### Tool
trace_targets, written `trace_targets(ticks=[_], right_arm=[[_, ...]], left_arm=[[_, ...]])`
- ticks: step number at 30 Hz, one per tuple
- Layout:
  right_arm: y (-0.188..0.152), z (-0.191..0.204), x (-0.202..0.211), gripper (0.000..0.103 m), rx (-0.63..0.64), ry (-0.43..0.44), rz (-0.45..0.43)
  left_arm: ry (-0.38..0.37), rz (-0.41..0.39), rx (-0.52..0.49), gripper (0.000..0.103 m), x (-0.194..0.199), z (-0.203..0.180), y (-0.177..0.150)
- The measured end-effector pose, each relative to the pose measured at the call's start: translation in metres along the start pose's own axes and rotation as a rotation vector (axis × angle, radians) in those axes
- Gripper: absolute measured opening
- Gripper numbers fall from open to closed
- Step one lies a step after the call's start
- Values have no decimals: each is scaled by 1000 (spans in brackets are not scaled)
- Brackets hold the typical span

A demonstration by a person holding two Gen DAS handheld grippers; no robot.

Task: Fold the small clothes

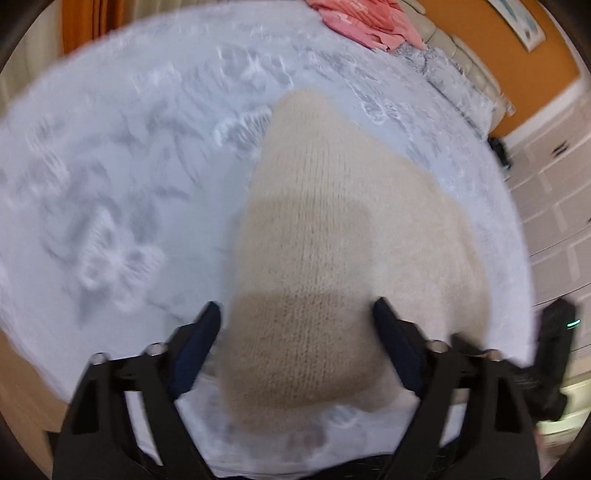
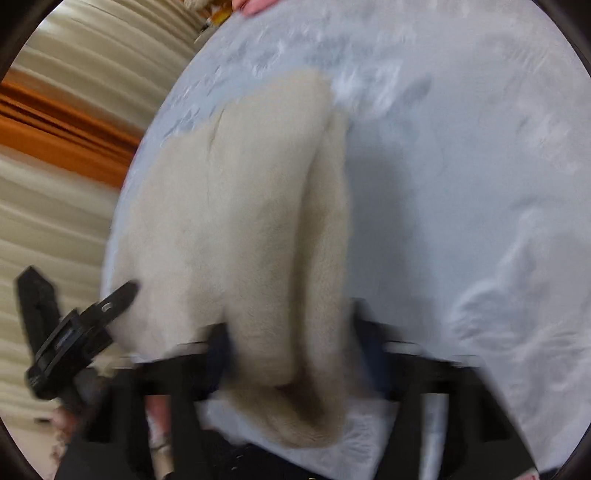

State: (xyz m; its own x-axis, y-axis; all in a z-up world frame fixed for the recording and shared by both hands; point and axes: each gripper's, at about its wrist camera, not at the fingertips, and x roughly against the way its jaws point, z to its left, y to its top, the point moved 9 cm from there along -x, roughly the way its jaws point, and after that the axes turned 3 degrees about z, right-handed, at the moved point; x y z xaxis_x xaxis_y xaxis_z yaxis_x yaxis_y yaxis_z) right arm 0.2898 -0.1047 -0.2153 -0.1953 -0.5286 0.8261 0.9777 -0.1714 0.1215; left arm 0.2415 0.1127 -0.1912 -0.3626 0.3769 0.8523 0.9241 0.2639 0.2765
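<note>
A cream knitted garment (image 1: pixel 332 221) lies on a pale blue-white patterned bedspread (image 1: pixel 129 166). In the left wrist view my left gripper (image 1: pixel 297 314) is open, its dark fingers either side of the garment's near, rounded folded end. In the right wrist view the same cream garment (image 2: pixel 229 221) shows as a folded bundle with a long fold edge running away from me. My right gripper (image 2: pixel 290 332) is open, its blurred fingers astride the near end of the fold. The left gripper (image 2: pixel 118 295) shows at the garment's left side.
A pink garment (image 1: pixel 362 18) lies at the far edge of the bed. White drawers (image 1: pixel 554 206) and an orange wall stand to the right. Beige and orange curtains (image 2: pixel 55 147) hang left of the bed. The bedspread (image 2: pixel 461 184) spreads to the right.
</note>
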Motion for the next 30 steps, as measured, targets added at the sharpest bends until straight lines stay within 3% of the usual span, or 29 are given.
trace_targets(ticks=[2,6,8,10,11,14,15,17,19,20,21,23,27,30], right_arm=[[7,12,13,25,24,5,-51],[17,49,61,24,133,61,-188],[18,42,52,25,161,15,-163],[12,13,12,28,147,-77,-30],[5,-3,-7,35,123,-99,28],[15,-3,6,42,24,-9,-26],[18,-3,8,57,13,-8,-36],[27,-7,3,72,9,-55,-34],[31,-8,-19,65,-32,-21,33],[33,-7,-28,38,-90,71,50],[36,-5,-28,34,-119,104,45],[47,16,-4,29,-25,82,-49],[66,69,79,27,169,87,-264],[68,59,91,32,190,43,-274]], left_arm=[[-9,-9,-4,52,5,-2,3],[-59,-61,11,47,31,-8,11],[-47,-49,13,48,26,-5,9],[20,6,9,51,3,3,0],[32,4,5,55,-1,5,-1],[39,-17,-9,58,5,1,0],[36,-15,-7,58,5,1,0],[21,-4,6,58,4,2,1],[4,-1,23,57,2,2,3],[3,-2,21,54,3,2,4],[2,-5,10,52,4,0,5],[-7,-26,-6,44,14,-6,10],[-48,-138,-66,43,56,-35,37],[-64,-159,-122,45,66,-55,48]])
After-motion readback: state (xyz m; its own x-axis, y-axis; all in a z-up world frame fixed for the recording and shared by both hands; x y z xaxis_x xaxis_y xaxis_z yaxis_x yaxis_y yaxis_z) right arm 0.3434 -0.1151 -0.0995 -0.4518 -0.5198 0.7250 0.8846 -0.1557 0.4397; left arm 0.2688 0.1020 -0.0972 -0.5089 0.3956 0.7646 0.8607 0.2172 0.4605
